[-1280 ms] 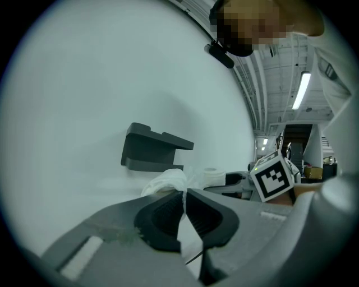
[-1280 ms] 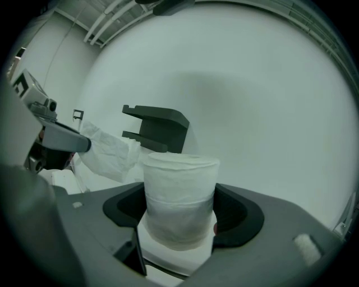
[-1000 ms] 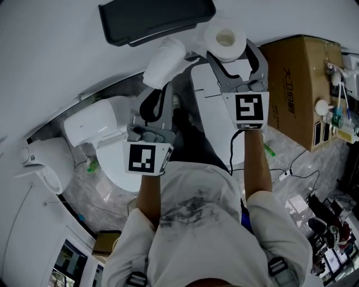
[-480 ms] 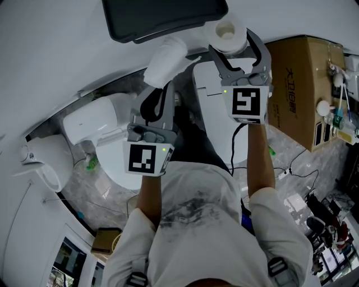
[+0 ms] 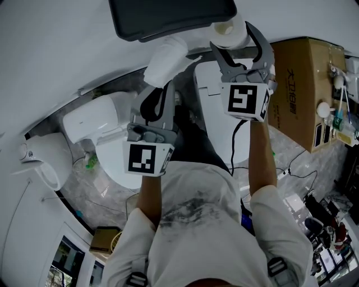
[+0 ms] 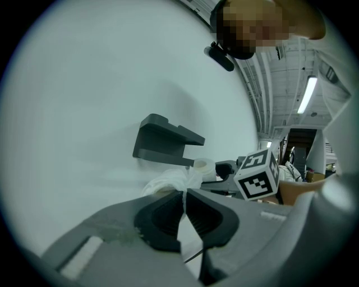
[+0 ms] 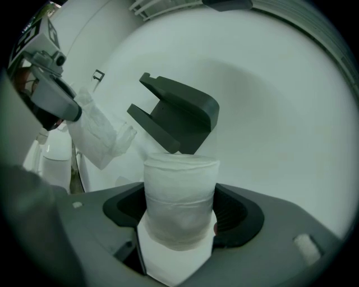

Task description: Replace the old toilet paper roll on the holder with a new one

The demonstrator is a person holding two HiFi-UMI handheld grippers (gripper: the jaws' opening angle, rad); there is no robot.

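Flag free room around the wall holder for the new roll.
Bare wall right of and above the holder, in the right gripper view, is free. Its left side is crowded: left gripper pinching crumpled paper. The right gripper holds the roll below the holder.

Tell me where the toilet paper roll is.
Head view, upper right of centre: the toilet paper roll sits clamped in the right tongs, right beside the dark holder.

The person wears a pale short-sleeved T-shirt [image 5: 190, 224] with a dark smudged print on the chest and buckled straps [image 5: 279, 265] at the shoulders. The left gripper [image 5: 164, 87] and right gripper [image 5: 235, 36] are grey with black ribbed pads [image 6: 162, 221]. Each carries a white cube [image 5: 147, 158] with black square markers. A thin black cable [image 5: 231, 146] trails from the right one.
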